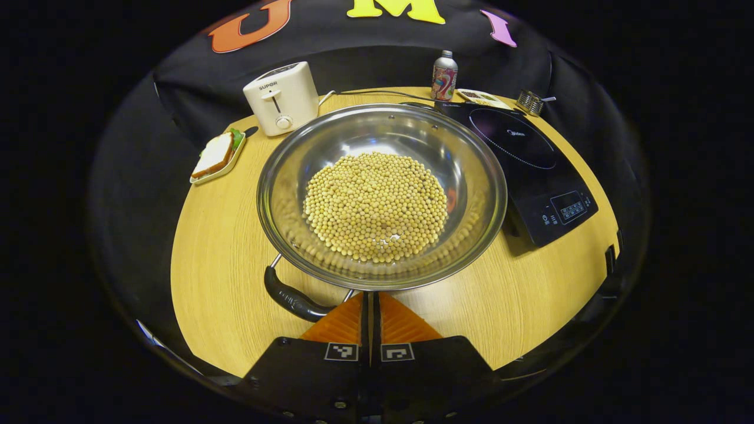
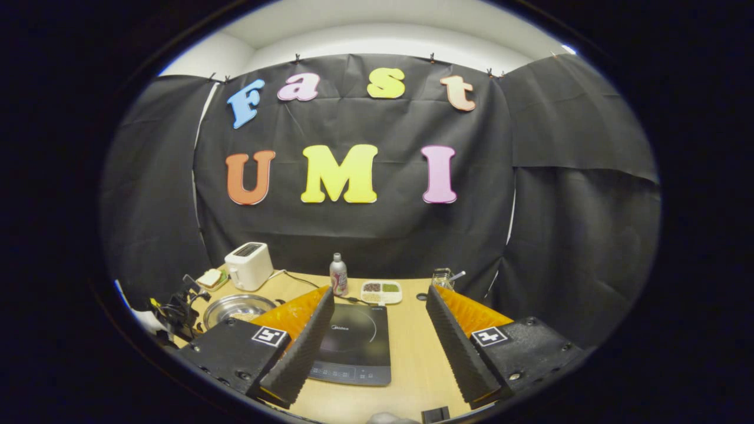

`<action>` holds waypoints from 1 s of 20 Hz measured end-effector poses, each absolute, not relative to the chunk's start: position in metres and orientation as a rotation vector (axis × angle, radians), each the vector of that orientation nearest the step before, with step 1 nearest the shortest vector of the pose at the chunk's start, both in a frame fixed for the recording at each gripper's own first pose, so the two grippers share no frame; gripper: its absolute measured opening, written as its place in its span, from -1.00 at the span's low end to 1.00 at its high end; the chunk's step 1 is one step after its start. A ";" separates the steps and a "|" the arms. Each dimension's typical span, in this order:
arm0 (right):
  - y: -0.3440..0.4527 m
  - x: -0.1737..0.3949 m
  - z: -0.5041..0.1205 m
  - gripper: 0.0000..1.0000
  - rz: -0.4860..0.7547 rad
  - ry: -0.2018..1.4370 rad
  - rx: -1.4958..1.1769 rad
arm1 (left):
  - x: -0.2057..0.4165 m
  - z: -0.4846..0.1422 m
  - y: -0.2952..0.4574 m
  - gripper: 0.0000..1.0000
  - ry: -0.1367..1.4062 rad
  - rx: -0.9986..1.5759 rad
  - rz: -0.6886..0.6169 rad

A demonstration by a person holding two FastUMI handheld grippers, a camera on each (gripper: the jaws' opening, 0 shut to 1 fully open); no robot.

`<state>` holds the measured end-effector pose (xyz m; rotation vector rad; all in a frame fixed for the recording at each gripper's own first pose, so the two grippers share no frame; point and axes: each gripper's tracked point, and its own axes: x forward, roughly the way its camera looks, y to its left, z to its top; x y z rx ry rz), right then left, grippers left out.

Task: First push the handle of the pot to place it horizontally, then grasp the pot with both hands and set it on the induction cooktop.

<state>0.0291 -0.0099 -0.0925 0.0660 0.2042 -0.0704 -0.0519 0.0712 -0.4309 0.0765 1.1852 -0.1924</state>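
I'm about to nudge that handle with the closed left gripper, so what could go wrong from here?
1. The pot holds loose soybeans; a hard push on the handle may spill them.
2. The pot's rim sits close to the induction cooktop and could bump it.
3. The left gripper, shut, may slip off the rounded handle.

pot handle (image 1: 293, 297) end behind hand-held gripper (image 1: 370, 306)

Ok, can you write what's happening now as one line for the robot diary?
left gripper: shut, at pot handle | right gripper: open, above cooktop | pot: on table, beside cooktop
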 end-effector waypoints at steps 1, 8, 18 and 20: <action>-0.011 0.030 -0.093 0.93 -0.072 0.205 0.066 | -0.050 -0.432 0.073 -1.00 1.185 0.074 -0.192; -0.006 0.036 -0.096 0.93 -0.060 0.219 0.067 | -0.045 -0.431 0.098 -1.00 1.190 0.061 -0.139; -0.004 0.042 -0.094 0.93 -0.045 0.221 0.047 | -0.033 -0.431 0.125 -0.81 1.194 0.012 -0.074; -0.003 0.043 -0.094 0.97 -0.044 0.222 0.047 | -0.030 -0.431 0.131 -1.00 1.192 0.006 -0.062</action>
